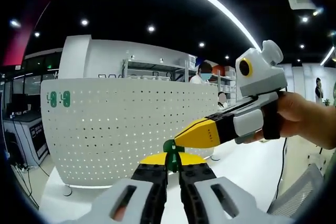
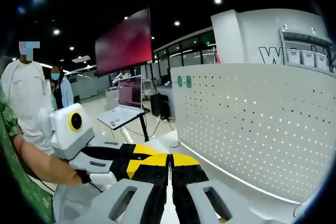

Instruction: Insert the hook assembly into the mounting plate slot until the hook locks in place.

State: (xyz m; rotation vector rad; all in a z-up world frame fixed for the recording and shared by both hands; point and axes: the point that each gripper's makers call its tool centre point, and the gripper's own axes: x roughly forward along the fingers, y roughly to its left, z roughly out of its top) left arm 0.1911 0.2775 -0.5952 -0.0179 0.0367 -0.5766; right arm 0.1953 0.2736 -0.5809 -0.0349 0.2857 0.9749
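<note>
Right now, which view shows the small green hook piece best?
The left gripper view: the small green hook piece sits pinched at the left hand-held gripper tips, before the white perforated pegboard. In the right gripper view I cannot make it out.

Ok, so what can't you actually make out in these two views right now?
- The green hook piece, left gripper view: mostly hidden between the left tongs; its shape is unclear.
- Two green pieces on the white pegboard: too small to identify.
- Right tongs, right gripper view: the tips hide whatever sits between them.
- Pegboard base: cut off by the tongs in both views.
</note>
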